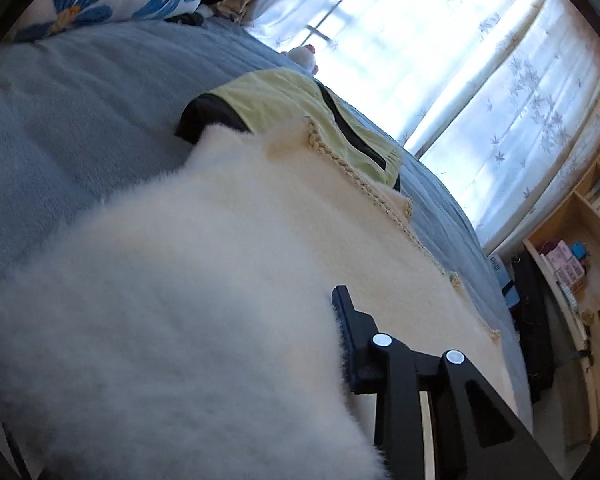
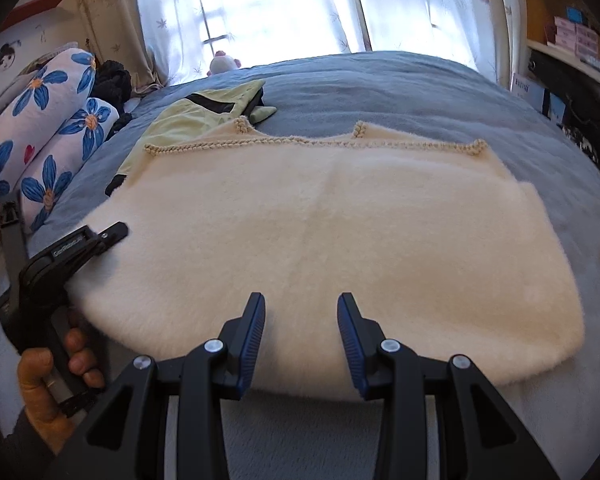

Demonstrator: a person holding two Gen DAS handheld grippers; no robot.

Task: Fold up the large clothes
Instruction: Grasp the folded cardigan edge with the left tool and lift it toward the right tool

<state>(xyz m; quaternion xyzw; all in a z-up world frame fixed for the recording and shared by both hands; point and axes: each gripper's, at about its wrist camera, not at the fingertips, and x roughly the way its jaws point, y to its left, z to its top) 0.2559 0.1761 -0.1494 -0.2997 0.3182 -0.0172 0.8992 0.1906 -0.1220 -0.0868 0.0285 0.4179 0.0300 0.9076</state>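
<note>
A fluffy cream sweater [image 2: 320,232] with braided trim lies folded flat on the blue bed [image 2: 380,84]. My right gripper [image 2: 302,332] is open and empty, hovering just above its near edge. My left gripper [image 2: 112,234] sits at the sweater's left edge, seen from the side. In the left wrist view the sweater [image 1: 180,300] covers one finger; only the other finger [image 1: 346,320] shows, pressed against the fluff, so I cannot tell if it grips. A light green garment [image 2: 188,116] with black trim lies partly under the sweater's far left corner.
Floral pillows [image 2: 44,128] lie along the bed's left side with a dark item [image 2: 112,80] behind them. A small plush toy [image 2: 222,62] sits by the curtained window [image 2: 260,4]. Shelves [image 2: 572,40] stand at the right.
</note>
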